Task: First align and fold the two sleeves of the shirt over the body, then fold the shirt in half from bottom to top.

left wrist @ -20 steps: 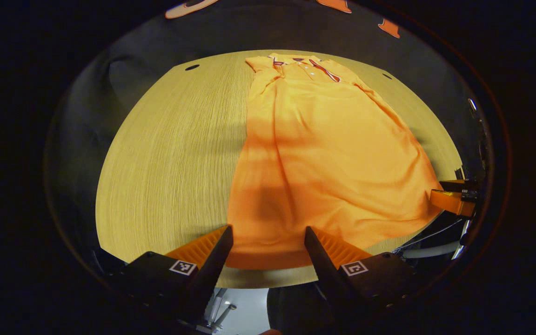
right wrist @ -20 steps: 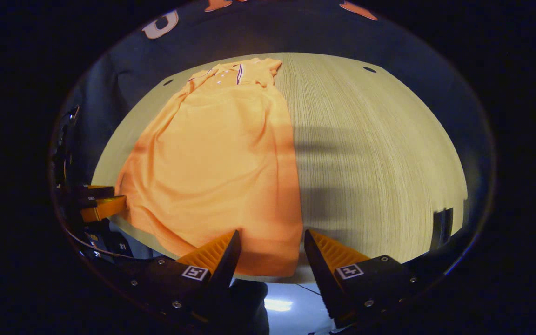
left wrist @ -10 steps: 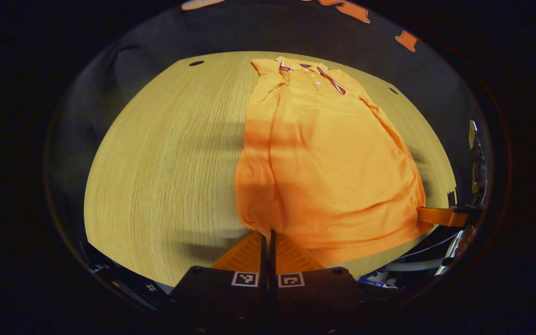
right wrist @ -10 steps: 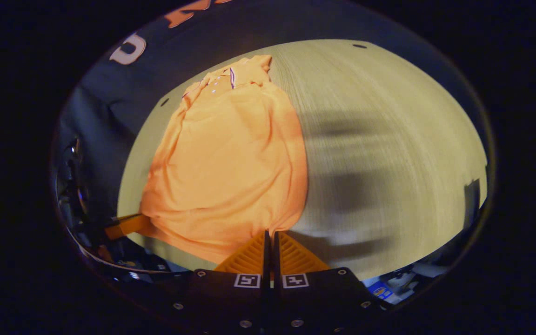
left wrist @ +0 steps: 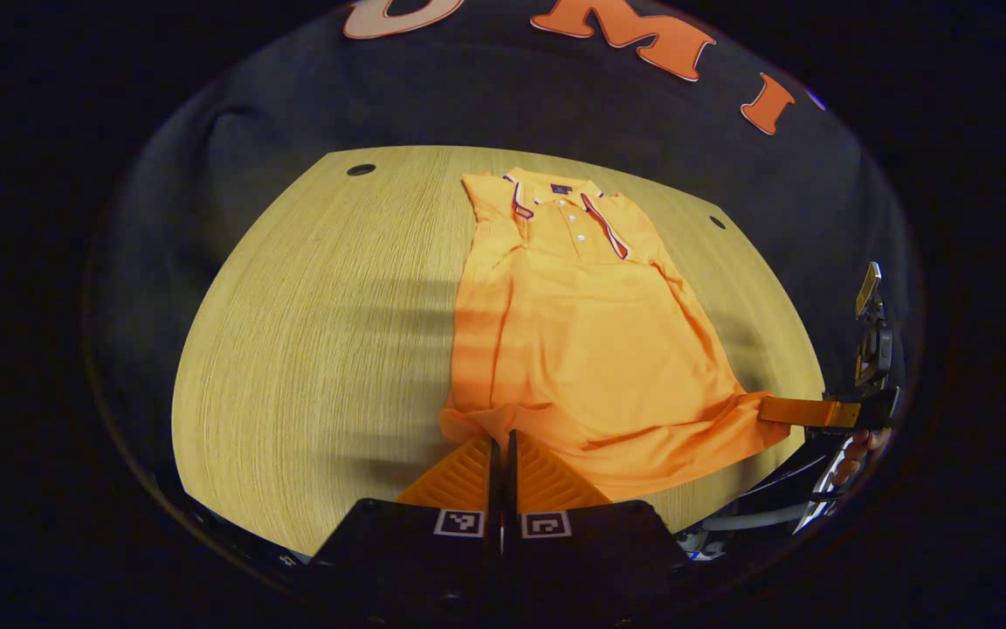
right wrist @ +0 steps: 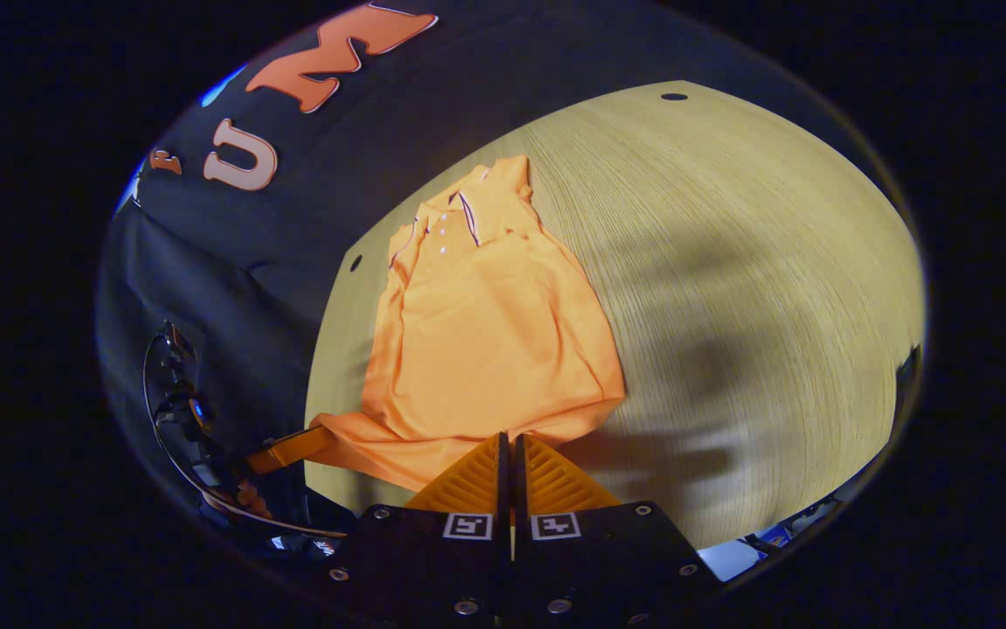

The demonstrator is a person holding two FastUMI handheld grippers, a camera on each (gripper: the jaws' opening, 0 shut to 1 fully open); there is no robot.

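Observation:
An orange polo shirt (left wrist: 582, 341) lies on the wooden table (left wrist: 311, 349), collar at the far end, both sleeves folded in over the body. In the left gripper view my left gripper (left wrist: 500, 439) is shut on the shirt's near left hem corner, which is lifted off the table. The right gripper view has the same shirt (right wrist: 485, 341), with my right gripper (right wrist: 509, 439) shut on the near right hem corner. The hem between the two corners is raised and curls toward the collar. The right gripper (left wrist: 804, 411) also shows at the far right of the left gripper view.
The black cloth wall (left wrist: 485, 105) rises behind the table's far edge. Small dark holes (left wrist: 361, 169) mark the tabletop near its far corners. Bare wood (right wrist: 756, 288) spreads to the right of the shirt in the right gripper view.
Both grippers closed on the hem corners, then lifted them and carried them toward the collar. The lower shirt has bunched up and looks shorter.

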